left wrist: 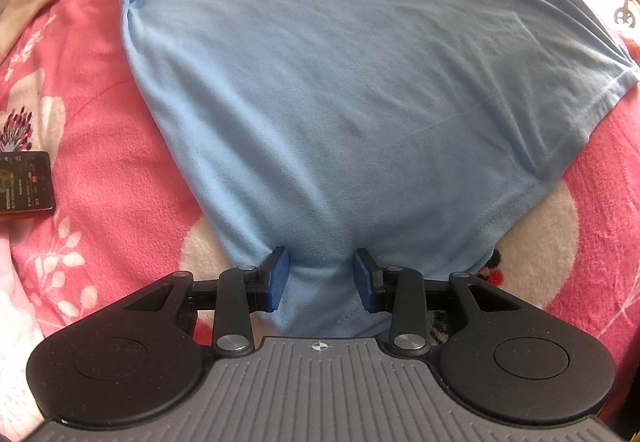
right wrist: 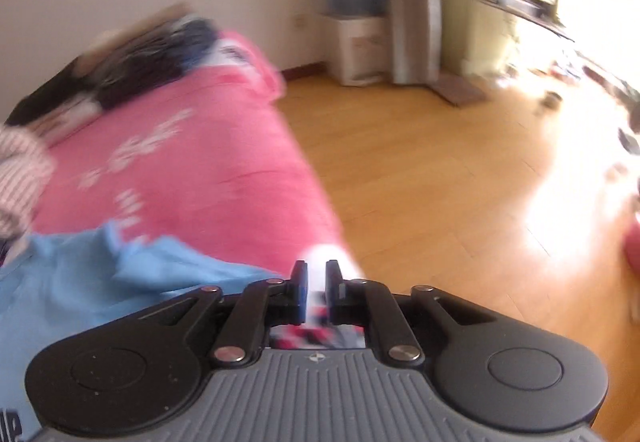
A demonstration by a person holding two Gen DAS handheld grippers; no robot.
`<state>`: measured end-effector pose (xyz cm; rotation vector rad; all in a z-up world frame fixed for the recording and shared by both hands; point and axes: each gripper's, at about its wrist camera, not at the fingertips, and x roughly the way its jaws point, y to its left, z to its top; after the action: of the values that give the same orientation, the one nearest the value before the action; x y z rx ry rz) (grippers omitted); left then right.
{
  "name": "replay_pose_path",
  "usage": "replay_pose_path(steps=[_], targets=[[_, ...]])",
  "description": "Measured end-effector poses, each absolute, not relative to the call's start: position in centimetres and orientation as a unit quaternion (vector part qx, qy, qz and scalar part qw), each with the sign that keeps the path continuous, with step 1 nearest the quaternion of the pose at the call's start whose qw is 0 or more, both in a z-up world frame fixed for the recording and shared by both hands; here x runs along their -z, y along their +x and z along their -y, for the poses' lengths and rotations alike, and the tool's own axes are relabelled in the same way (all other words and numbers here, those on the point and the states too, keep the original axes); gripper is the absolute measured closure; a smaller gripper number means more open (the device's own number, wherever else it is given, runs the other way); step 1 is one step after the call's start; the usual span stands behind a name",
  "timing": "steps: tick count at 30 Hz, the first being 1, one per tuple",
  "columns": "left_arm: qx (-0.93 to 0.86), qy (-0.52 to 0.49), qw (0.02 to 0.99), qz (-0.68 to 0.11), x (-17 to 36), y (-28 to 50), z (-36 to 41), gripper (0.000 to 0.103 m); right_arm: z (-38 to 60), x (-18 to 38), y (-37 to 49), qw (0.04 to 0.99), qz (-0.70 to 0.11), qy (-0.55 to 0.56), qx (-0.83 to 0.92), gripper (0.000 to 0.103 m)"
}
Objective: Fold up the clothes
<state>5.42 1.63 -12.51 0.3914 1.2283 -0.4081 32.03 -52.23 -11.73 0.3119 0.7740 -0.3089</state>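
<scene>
A light blue T-shirt [left wrist: 340, 102] with dark lettering lies flat, front up, on a pink floral blanket [left wrist: 112, 182]. My left gripper [left wrist: 321, 274] stands open at the shirt's near bottom corner, its blue pads on either side of a bulge of the fabric by the hem. In the blurred right wrist view, a rumpled part of the T-shirt [right wrist: 80, 282] lies to the lower left. My right gripper [right wrist: 316, 282] hangs over the bed's edge to the right of the shirt, its jaws almost together with only a thin slit and nothing between them.
A dark phone [left wrist: 24, 184] lies on the blanket to the left. Heaped dark clothes [right wrist: 140, 58] sit at the bed's far end, and a striped garment [right wrist: 20, 174] at the left edge. Right of the bed are wooden floor [right wrist: 420, 182] and a water dispenser [right wrist: 354, 10].
</scene>
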Motion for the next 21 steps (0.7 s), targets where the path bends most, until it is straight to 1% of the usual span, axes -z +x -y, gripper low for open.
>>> replay_pose_path(steps=[3, 5, 9, 10, 11, 12, 13, 15, 17, 21], targets=[[0.191, 0.180, 0.781, -0.567, 12.5, 5.4, -1.8, 0.067, 55.1, 10.2, 28.8, 0.905, -0.351, 0.210, 0.117, 0.089], [0.192, 0.179, 0.781, -0.567, 12.4, 5.4, -2.0, 0.067, 56.1, 8.7, 26.4, 0.905, -0.348, 0.236, 0.065, 0.089], [0.193, 0.182, 0.781, -0.565, 12.3, 5.5, -2.1, 0.067, 56.4, 6.5, 21.6, 0.883, -0.377, 0.270, -0.066, 0.087], [0.192, 0.184, 0.782, -0.564, 12.3, 5.3, -2.0, 0.067, 56.1, 6.6, 20.7, 0.872, -0.393, 0.276, -0.094, 0.082], [0.191, 0.186, 0.782, -0.563, 12.3, 5.2, -1.9, 0.067, 55.4, 7.0, 20.1, 0.858, -0.414, 0.279, -0.120, 0.068], [0.190, 0.189, 0.782, -0.562, 12.2, 5.0, -1.9, 0.067, 54.8, 7.5, 19.4, 0.843, -0.434, 0.283, -0.146, 0.061], [0.189, 0.191, 0.783, -0.561, 12.2, 4.9, -1.8, 0.066, 53.7, 8.1, 18.8, 0.834, -0.452, 0.273, -0.158, 0.057], [0.187, 0.196, 0.784, -0.559, 12.1, 4.6, -1.7, 0.065, 51.3, 9.9, 18.3, 0.830, -0.480, 0.239, -0.153, 0.057], [0.185, 0.201, 0.784, -0.557, 12.1, 4.3, -1.5, 0.064, 49.7, 11.5, 18.1, 0.827, -0.491, 0.231, -0.147, 0.057], [0.183, 0.207, 0.785, -0.555, 12.1, 4.2, -1.4, 0.062, 48.5, 12.8, 19.4, 0.841, -0.469, 0.248, -0.108, 0.060]])
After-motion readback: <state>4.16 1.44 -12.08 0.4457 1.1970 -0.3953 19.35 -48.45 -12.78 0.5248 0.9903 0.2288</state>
